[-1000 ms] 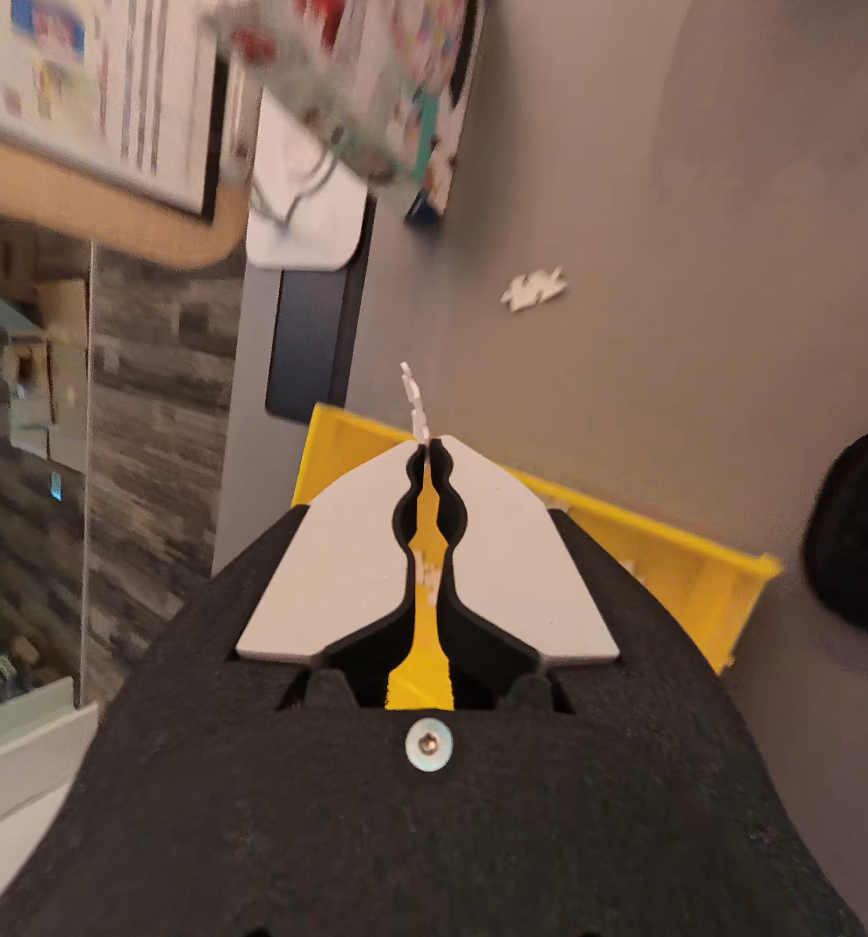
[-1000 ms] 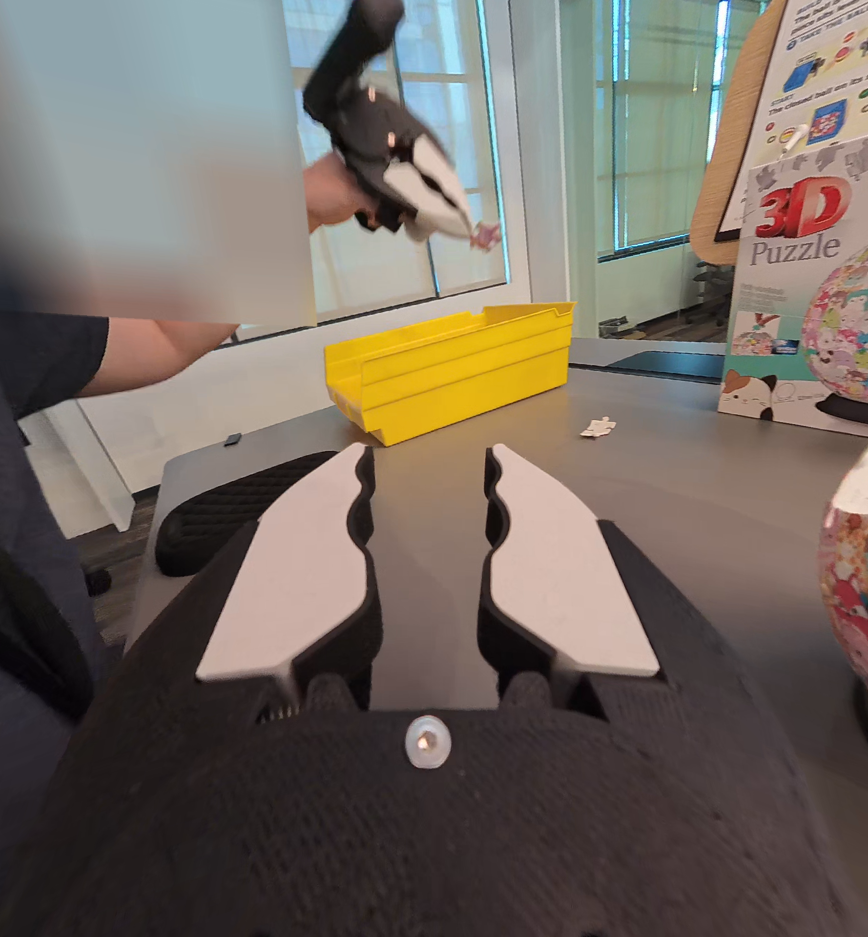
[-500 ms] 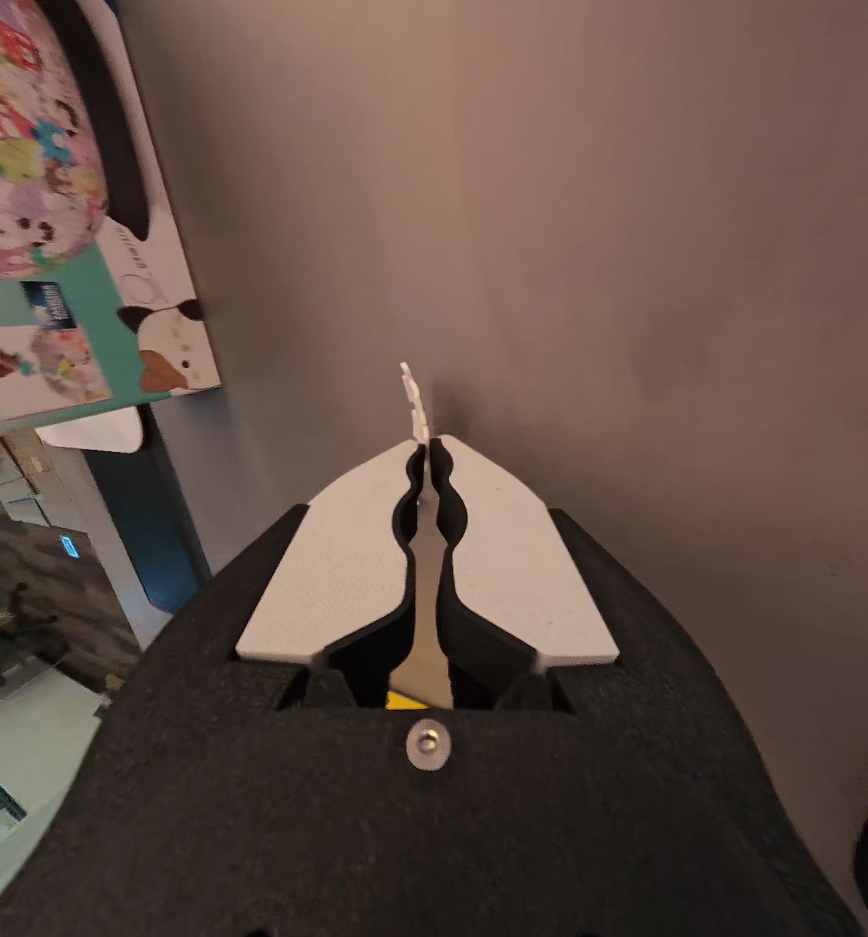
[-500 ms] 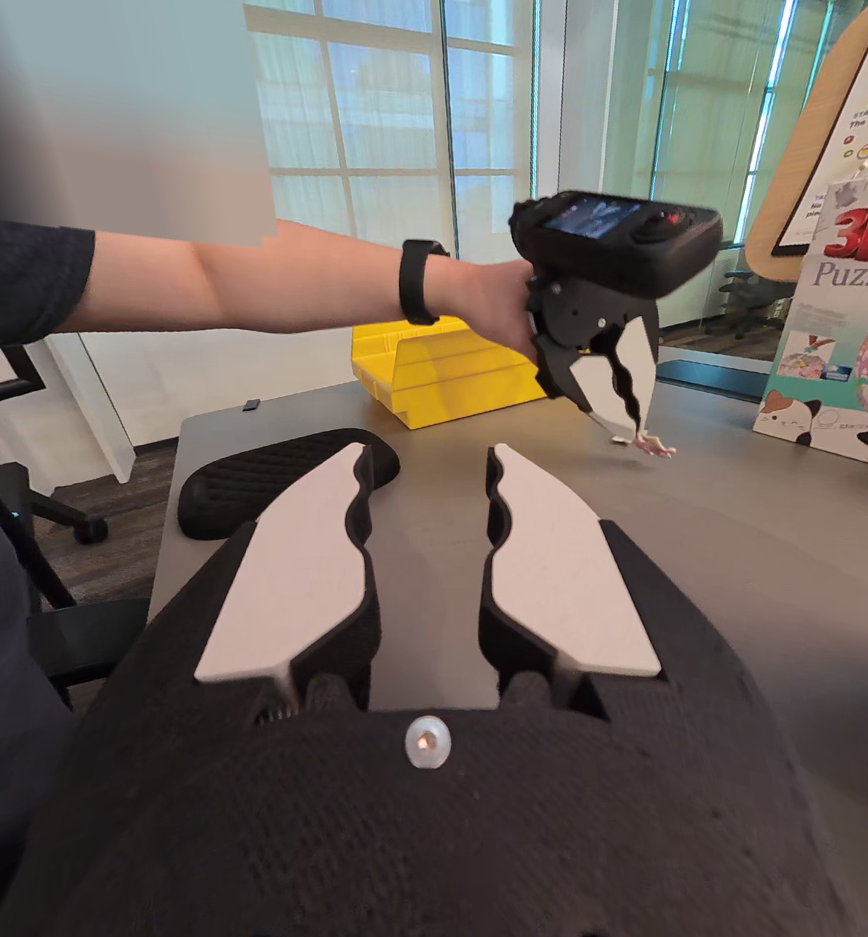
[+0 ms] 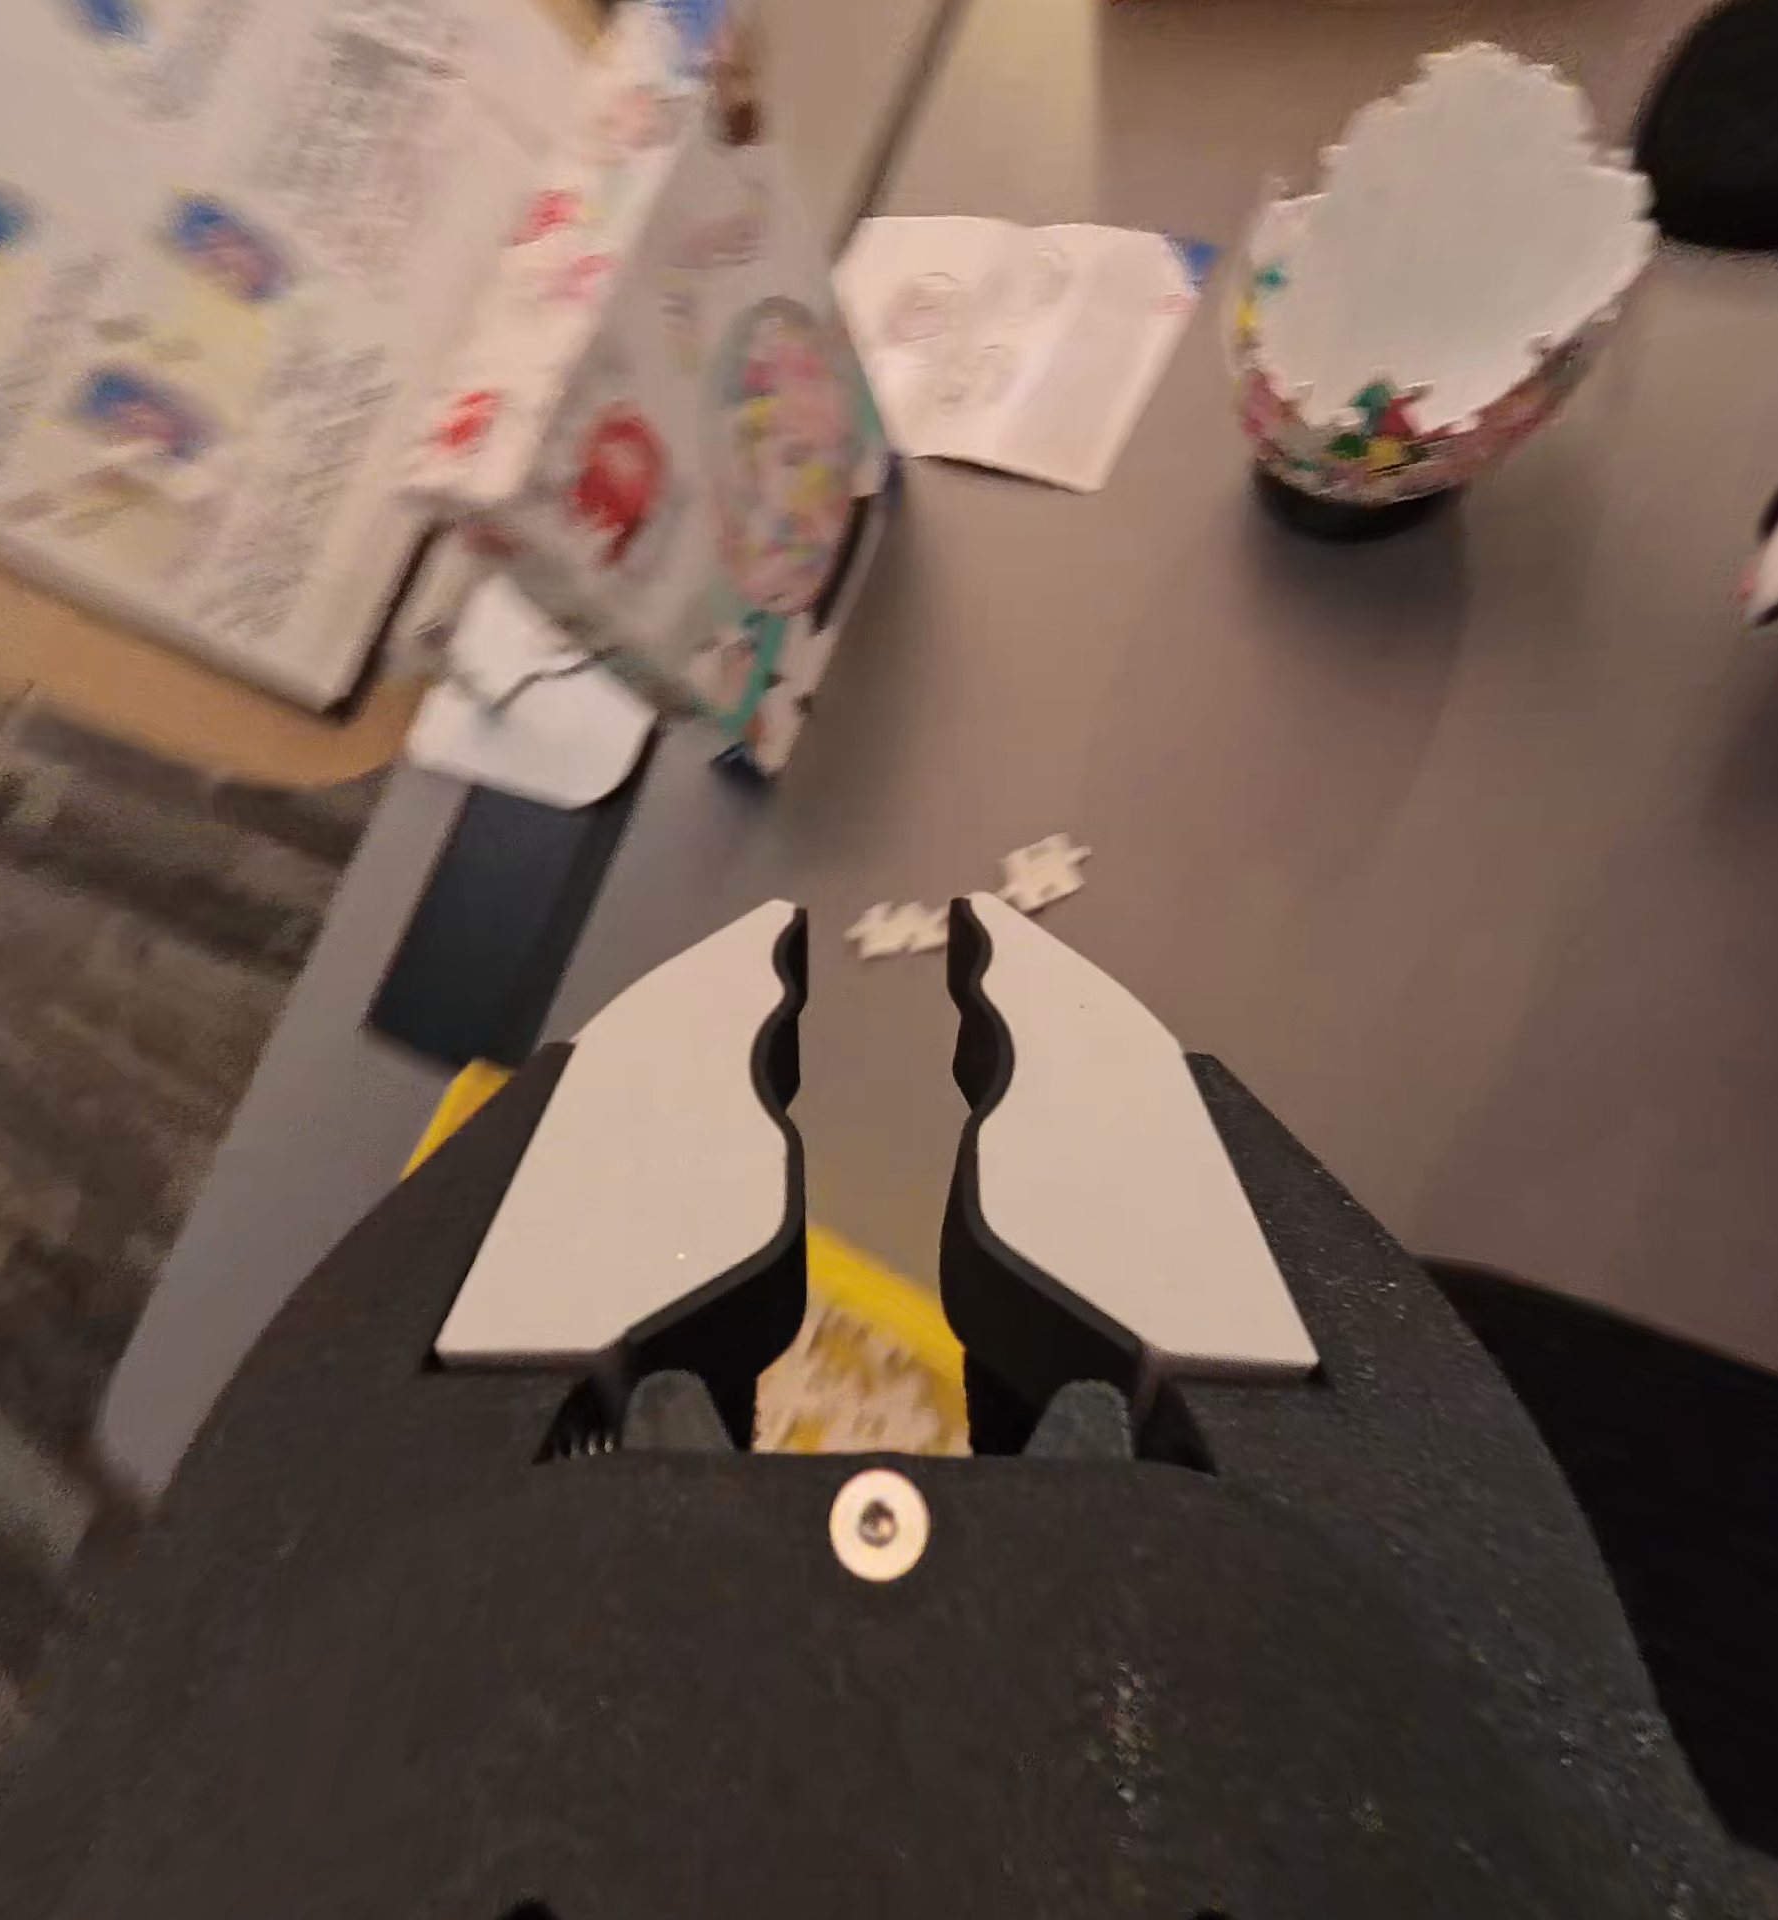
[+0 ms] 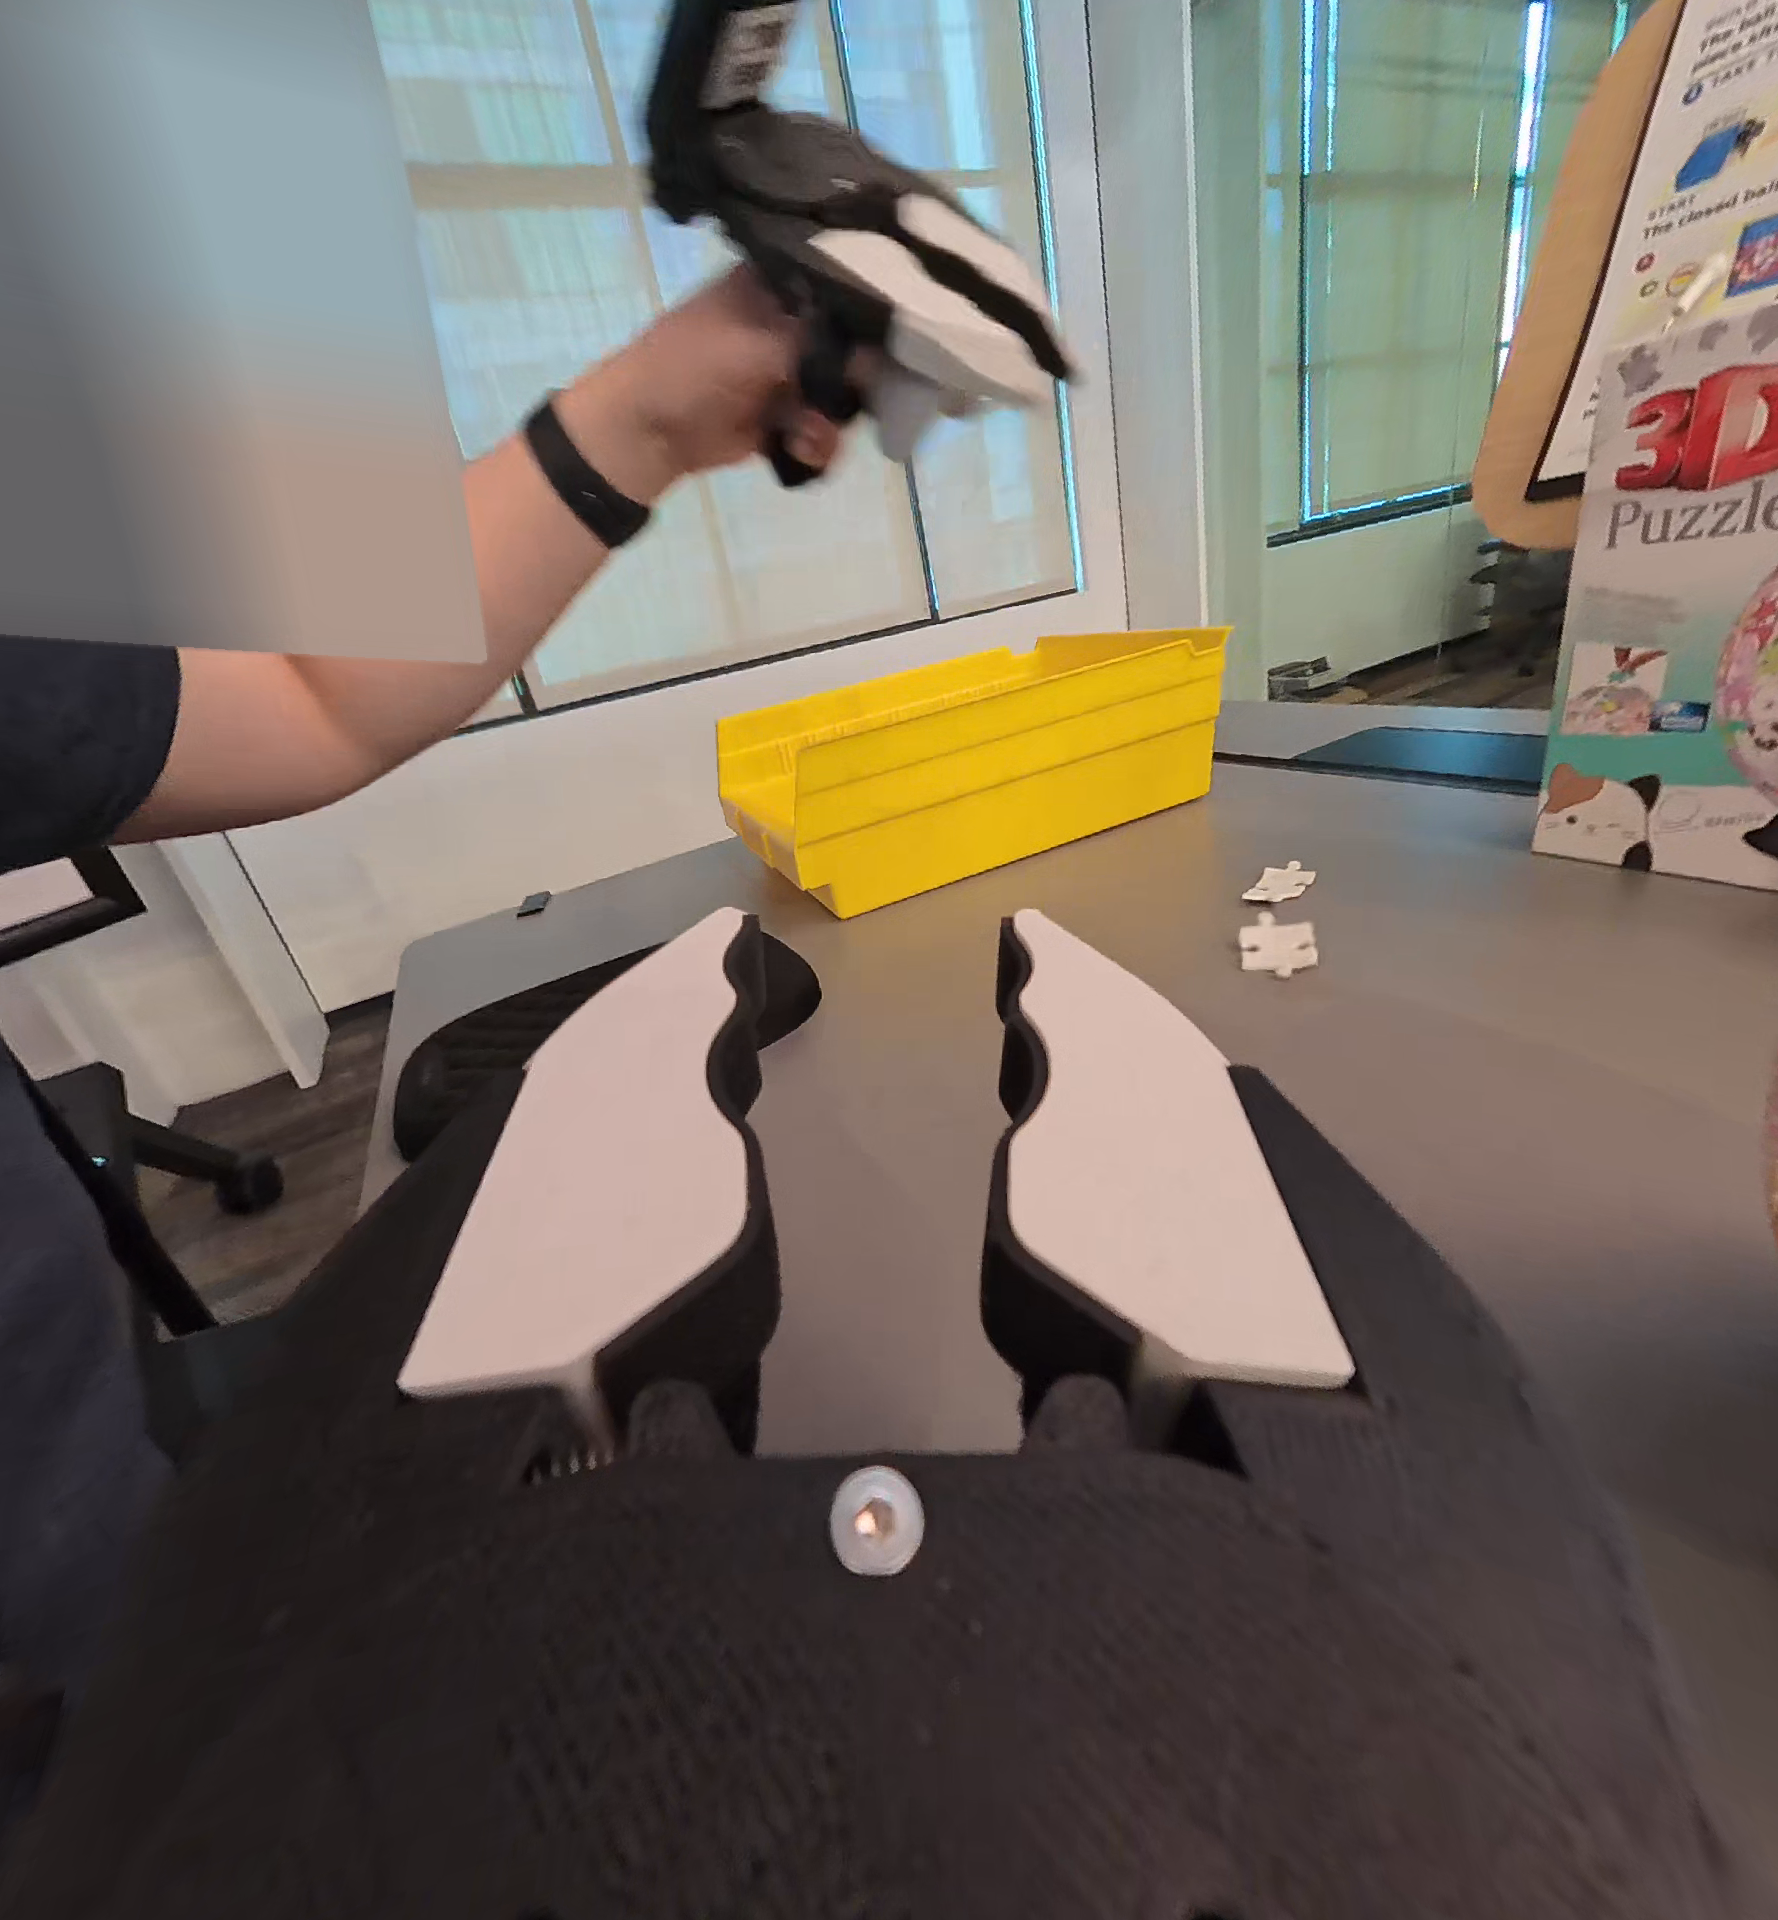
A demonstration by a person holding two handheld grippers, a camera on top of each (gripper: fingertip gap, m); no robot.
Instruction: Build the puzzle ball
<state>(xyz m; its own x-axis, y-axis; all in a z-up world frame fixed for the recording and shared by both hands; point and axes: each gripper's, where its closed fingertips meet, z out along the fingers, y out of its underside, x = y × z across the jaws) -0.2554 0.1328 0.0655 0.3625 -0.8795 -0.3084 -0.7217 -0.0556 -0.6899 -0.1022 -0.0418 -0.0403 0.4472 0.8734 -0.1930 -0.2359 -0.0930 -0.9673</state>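
White puzzle pieces (image 5: pixel 895 928) lie just beyond our left gripper (image 5: pixel 877 914), its jaws narrowly parted and empty; our right gripper (image 6: pixel 877 935) gapes wide, empty.

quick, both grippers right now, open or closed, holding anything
Left gripper: open, holding nothing; two puzzle pieces lie on the table beyond it.
Right gripper: open, holding nothing.
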